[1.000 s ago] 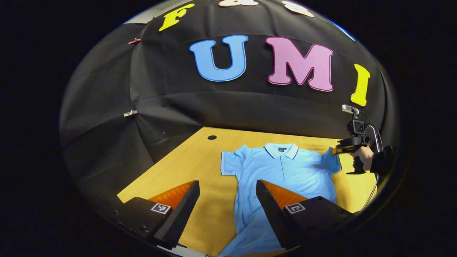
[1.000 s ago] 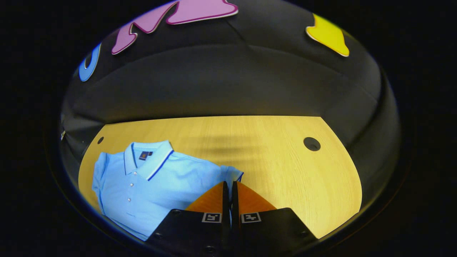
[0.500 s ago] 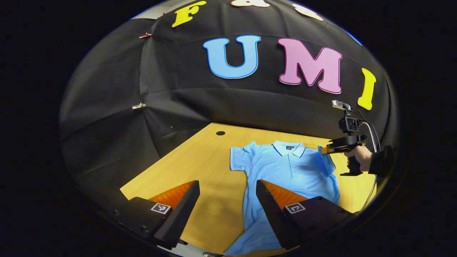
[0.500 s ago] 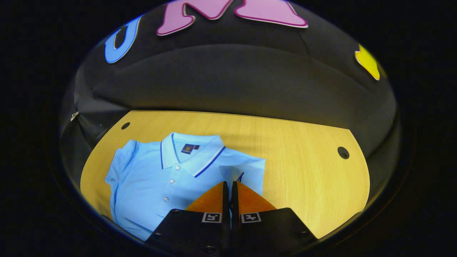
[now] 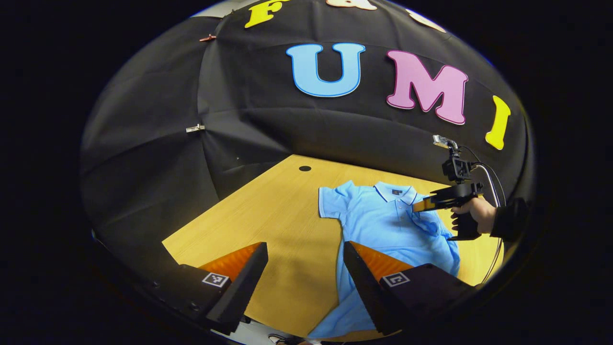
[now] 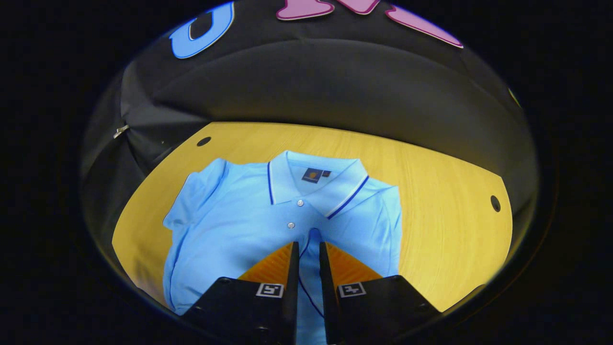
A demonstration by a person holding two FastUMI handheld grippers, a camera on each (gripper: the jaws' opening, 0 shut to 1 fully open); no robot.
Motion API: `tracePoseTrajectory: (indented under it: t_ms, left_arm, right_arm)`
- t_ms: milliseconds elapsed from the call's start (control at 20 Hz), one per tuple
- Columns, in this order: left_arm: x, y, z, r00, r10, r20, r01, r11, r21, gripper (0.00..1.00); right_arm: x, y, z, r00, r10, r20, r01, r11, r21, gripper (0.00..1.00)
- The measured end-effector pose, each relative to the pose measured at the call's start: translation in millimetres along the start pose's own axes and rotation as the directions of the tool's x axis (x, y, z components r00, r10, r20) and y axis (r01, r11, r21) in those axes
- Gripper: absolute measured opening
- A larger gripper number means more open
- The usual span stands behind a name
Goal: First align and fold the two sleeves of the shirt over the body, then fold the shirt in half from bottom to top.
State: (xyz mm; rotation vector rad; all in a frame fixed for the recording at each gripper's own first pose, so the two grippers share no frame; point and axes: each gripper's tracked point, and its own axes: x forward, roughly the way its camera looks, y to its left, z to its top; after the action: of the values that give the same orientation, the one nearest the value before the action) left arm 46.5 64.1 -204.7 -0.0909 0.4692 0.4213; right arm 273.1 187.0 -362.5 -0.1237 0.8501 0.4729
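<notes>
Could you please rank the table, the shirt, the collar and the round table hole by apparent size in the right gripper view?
1. table
2. shirt
3. collar
4. round hole

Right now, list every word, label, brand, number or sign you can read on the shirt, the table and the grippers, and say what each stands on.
Neck label inside the shirt collar: a dark patch with an orange mark, too small to read.
Square black-and-white markers on the right gripper: coded patterns, no words.
Square markers on the left gripper: the same, no words.
Table: no text.
</notes>
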Motion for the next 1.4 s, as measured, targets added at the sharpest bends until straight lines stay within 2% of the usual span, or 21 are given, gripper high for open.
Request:
tracePoseTrajectory:
  t_ms: [200, 250, 300, 350, 450, 600, 750, 900, 1200, 1400]
  left_arm:
    - [28, 3, 20, 0.999, -0.019, 0.029, 0.018, 0.999, 0.032, 1.0]
    - [37, 1, 28, 0.999, -0.028, 0.04, 0.027, 0.999, 0.036, 1.0]
    - [47, -2, 37, 0.998, -0.045, 0.052, 0.043, 0.998, 0.038, 1.0]
    - [58, -5, 44, 0.996, -0.061, 0.062, 0.058, 0.997, 0.043, 1.0]
    - [80, -9, 61, 0.993, -0.08, 0.085, 0.075, 0.995, 0.061, 1.0]
    - [120, -23, 76, 0.987, -0.125, 0.099, 0.119, 0.99, 0.07, 1.0]
    - [167, -35, 78, 0.985, -0.157, 0.074, 0.153, 0.987, 0.054, 1.0]
    - [218, -40, 74, 0.984, -0.167, 0.057, 0.159, 0.981, 0.113, 1.0]
    - [297, -56, 53, 0.983, -0.182, -0.01, 0.181, 0.966, 0.187, 1.0]
    - [333, -64, 44, 0.979, -0.2, -0.046, 0.205, 0.961, 0.186, 1.0]
  right_arm:
    - [-12, 9, -14, 1.0, 0.021, -0.007, -0.021, 1.0, -0.022, 0.6]
    - [-19, 6, -16, 1.0, 0.016, -0.005, -0.017, 0.999, -0.035, 0.64]
    - [-25, 3, -17, 1.0, 0.013, 0.001, -0.013, 0.999, -0.045, 0.72]
    - [-32, -2, -19, 1.0, 0.0, 0.008, 0.001, 0.999, -0.054, 0.84]
    - [-50, -14, -20, 0.999, -0.018, 0.027, 0.02, 0.996, -0.082, 1.0]
    - [-82, -38, -19, 0.997, -0.052, 0.062, 0.06, 0.989, -0.135, 1.0]
    - [-115, -65, -21, 0.991, -0.09, 0.098, 0.103, 0.985, -0.135, 0.98]
    - [-148, -99, -29, 0.982, -0.146, 0.122, 0.163, 0.977, -0.14, 0.98]
    - [-203, -155, -70, 0.966, -0.246, 0.077, 0.247, 0.969, -0.001, 0.98]
    - [-230, -181, -92, 0.949, -0.309, 0.062, 0.307, 0.951, 0.039, 0.98]
